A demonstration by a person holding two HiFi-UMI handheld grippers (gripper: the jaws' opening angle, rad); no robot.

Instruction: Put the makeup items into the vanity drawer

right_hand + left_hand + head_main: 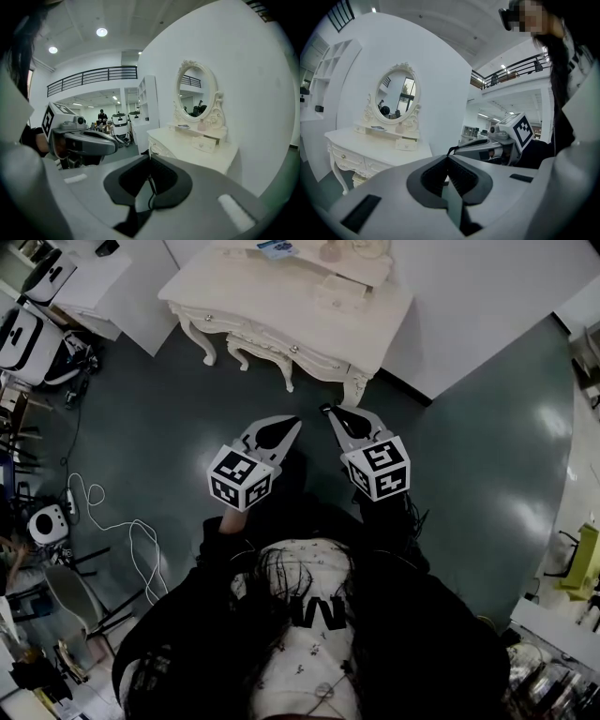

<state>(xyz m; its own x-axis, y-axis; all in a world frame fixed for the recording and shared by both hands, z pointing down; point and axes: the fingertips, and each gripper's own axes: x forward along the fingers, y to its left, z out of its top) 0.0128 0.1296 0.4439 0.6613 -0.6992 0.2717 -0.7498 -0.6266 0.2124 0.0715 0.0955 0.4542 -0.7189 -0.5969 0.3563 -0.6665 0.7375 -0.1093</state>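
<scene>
Makeup bottle (pixel 202 124), small pink one, untouched on the cream carved vanity (pixel 281 306)
Left tongs (pixel 293 422) and right tongs (pixel 326 411) both closed on nothing, well short of it; probably just the walk-up.

I saw a white vanity table (pixel 281 306) standing on the dark, glossy floor (pixel 469 456), backed against a white wall. At the rear of its top sat a raised shelf (pixel 199 132), with a small drawer (pixel 203 146) under it and an oval mirror (pixel 196 91) rising above. On the shelf lay a flat booklet (pixel 275 249), and near it stood a pink bottle (pixel 330 252). A white cable (pixel 122 532) lay looped on the floor, well apart from the table.
</scene>
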